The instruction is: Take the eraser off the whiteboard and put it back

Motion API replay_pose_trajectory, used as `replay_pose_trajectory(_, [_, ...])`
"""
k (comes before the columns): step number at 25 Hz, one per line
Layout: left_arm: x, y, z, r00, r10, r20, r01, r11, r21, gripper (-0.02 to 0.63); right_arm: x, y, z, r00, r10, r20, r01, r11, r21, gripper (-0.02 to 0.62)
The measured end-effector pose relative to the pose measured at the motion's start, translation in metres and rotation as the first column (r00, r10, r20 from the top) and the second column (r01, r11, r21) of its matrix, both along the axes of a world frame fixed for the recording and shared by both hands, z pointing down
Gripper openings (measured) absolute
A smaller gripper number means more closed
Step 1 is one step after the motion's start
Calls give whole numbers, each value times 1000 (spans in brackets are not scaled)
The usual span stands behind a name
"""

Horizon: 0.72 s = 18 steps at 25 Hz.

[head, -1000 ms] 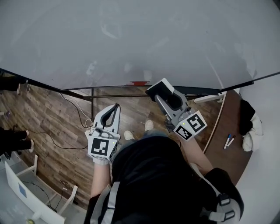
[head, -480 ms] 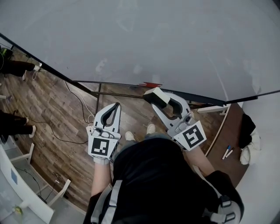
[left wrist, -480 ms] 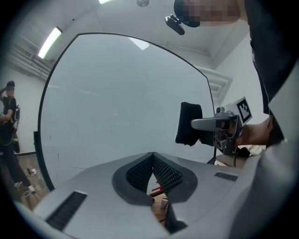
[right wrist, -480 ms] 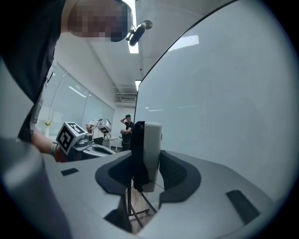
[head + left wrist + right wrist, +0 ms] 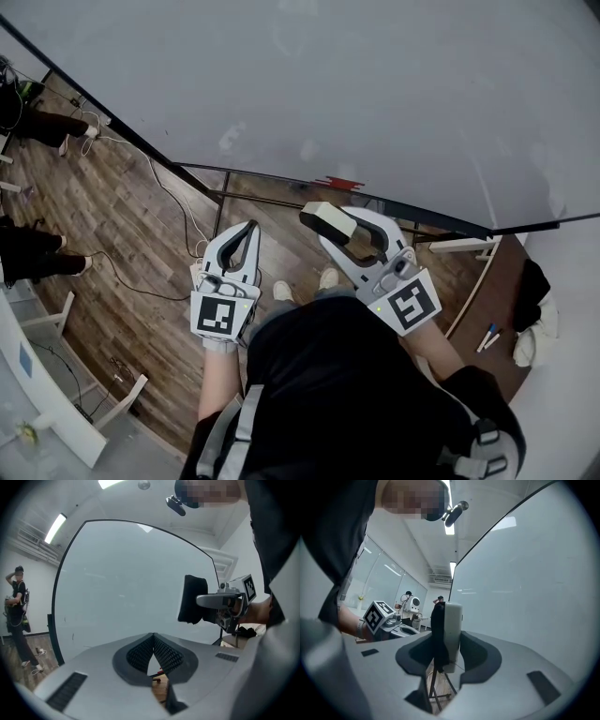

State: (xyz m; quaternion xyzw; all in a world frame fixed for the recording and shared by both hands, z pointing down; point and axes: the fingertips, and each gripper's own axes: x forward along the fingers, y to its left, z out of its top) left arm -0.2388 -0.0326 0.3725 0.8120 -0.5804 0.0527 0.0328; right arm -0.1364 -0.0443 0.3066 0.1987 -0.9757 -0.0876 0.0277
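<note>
Left gripper (image 5: pixel 249 228): jaws together, pads meeting at the tips, nothing between them. It points forward, held low in a white-gloved left hand (image 5: pixel 218 343). Right gripper (image 5: pixel 335 225): just beside the left, reaching slightly further forward and angled leftward, jaws clamped on the eraser (image 5: pixel 325 217). Both forearms bent.

You're standing in what looks like an office or lab room. A wall-sized whiteboard (image 5: pixel 375 94) is rising ahead of your jaws, plank flooring (image 5: pixel 122 234) is running below them, and ceiling strip lights (image 5: pixel 55 527) are glowing above.

Whiteboard (image 5: pixel 375 84) top beyond the upper edge.
</note>
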Motion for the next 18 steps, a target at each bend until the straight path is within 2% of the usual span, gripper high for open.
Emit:
replay_pose_trajectory(8, [-4, 1, 2, 1000, -10, 2, 10, 1000, -6, 8, -6, 4, 3, 1000, -30, -3, 30, 1000, -6, 160])
replay_pose_trajectory(18, [12, -10, 3, 1000, 25, 12, -25, 1000, -17, 6, 23, -18, 7, 998, 35, 61, -30, 996, -87, 160])
